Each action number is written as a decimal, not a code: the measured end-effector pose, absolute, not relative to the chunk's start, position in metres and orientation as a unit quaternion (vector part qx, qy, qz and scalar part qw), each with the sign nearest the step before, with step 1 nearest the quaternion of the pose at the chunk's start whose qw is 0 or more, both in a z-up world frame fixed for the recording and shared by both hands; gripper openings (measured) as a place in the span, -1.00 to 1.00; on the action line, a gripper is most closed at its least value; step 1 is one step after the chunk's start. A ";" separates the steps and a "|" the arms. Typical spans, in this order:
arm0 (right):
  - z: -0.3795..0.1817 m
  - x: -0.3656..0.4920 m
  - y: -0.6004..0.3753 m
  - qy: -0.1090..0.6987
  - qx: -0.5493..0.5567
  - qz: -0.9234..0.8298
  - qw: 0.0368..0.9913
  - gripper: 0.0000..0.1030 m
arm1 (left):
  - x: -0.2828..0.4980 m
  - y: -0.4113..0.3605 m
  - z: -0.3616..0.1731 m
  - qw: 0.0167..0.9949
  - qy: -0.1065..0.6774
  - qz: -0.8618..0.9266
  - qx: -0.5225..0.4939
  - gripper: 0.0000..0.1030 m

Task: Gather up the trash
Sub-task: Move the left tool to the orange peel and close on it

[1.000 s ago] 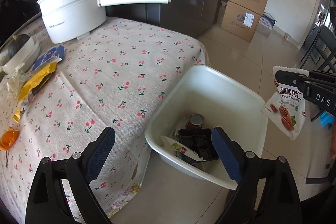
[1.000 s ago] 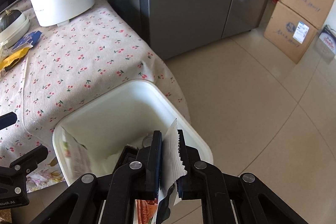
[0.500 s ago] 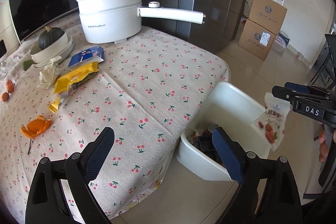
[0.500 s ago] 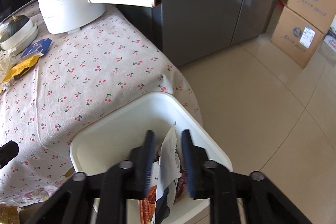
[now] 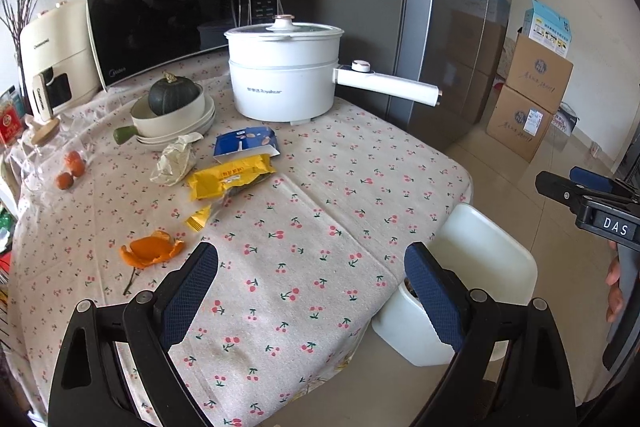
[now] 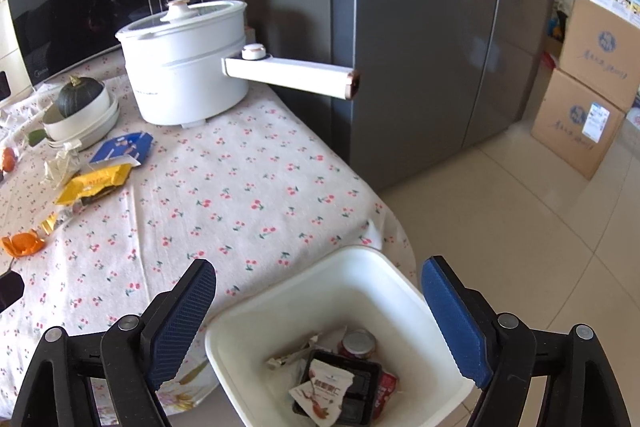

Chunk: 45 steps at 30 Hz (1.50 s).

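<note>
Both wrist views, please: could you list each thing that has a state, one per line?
left gripper: open, empty.
right gripper: jaws opening, nothing between them.
white bin: open-topped, partly filled.
snack bag: lying in the bin on a black tray.
electric pot: lid on.
refrigerator: doors shut.
microwave: door shut.
yellow wrapper: torn open, on the table.
orange peel: on the table.

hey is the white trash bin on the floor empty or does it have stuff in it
Not empty. The white bin holds a snack packet, a black tray and a can.
</note>
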State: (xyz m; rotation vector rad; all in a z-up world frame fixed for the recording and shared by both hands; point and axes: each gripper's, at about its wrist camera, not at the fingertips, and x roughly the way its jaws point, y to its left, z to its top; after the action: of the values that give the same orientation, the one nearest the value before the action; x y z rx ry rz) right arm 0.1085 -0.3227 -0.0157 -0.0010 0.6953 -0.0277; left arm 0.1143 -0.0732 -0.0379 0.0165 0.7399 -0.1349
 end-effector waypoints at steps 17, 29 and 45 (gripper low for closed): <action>0.003 0.130 -0.239 0.302 -0.013 0.031 0.953 0.99 | 0.114 -0.009 -0.027 0.939 0.344 0.001 0.011 0.99; -0.016 0.172 -0.184 0.325 -0.039 0.037 0.944 0.99 | 0.152 0.057 -0.043 0.920 0.389 0.046 0.016 1.00; -0.066 0.244 -0.163 0.402 -0.003 0.024 0.915 0.99 | 0.228 0.110 -0.130 0.859 0.510 0.038 -0.038 0.99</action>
State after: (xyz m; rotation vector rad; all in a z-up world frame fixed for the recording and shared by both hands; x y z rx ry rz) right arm 0.2442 -0.1629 -0.0662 -0.0070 0.8270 0.0497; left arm 0.2277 0.1095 -0.1300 -0.0803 1.0708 0.0804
